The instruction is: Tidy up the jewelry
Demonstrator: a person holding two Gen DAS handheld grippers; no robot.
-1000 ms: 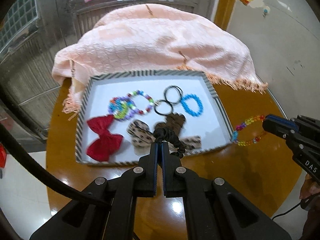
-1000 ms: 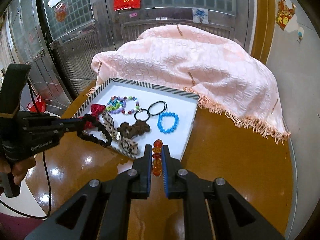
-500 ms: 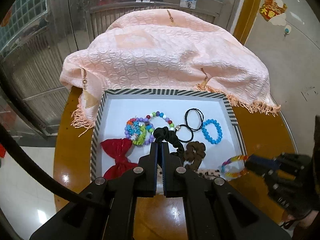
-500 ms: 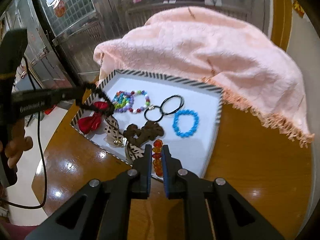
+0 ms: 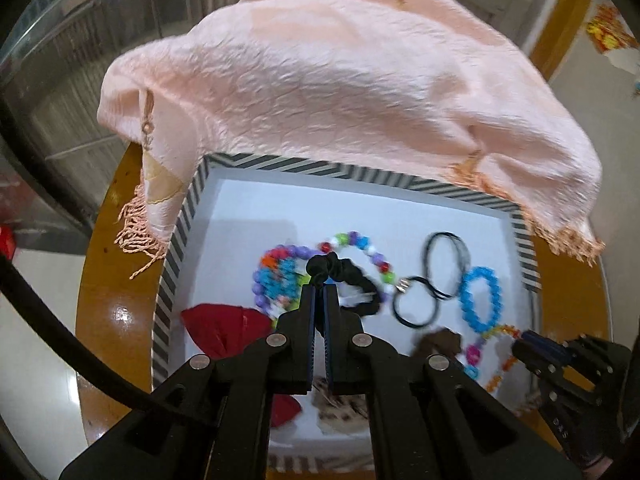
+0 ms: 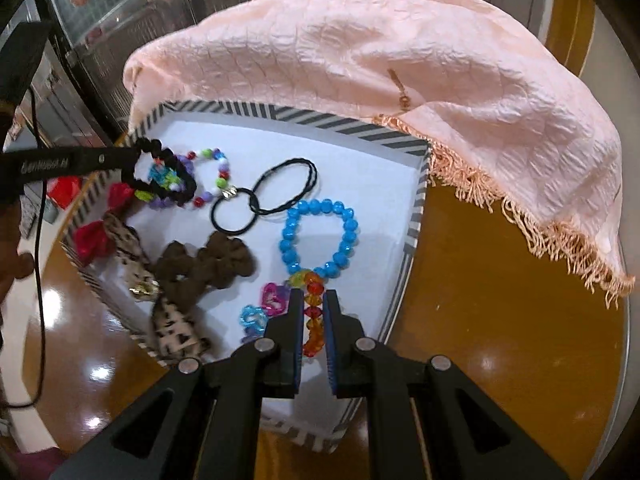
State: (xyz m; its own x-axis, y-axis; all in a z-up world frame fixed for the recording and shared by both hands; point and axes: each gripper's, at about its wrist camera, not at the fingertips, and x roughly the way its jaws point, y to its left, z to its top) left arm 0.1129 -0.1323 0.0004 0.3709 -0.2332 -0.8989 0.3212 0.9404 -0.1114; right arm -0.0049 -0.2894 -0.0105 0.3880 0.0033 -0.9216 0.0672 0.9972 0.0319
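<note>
A white tray with a striped rim holds hair ties and bead bracelets. My left gripper is shut on a black scrunchie, which hangs above the multicoloured bead bracelets at the tray's left. My right gripper is shut on a rainbow bead bracelet, low over the tray's near right part, just in front of a blue bead bracelet.
In the tray also lie thin black hair ties, a brown scrunchie, a red bow, a leopard bow. A pink fringed cloth drapes over the tray's far rim. The round brown table shows at right.
Both grippers have moved in over the tray and come down, the left carrying the black scrunchie, the right carrying the rainbow bracelet from beside the tray to above its inside.
</note>
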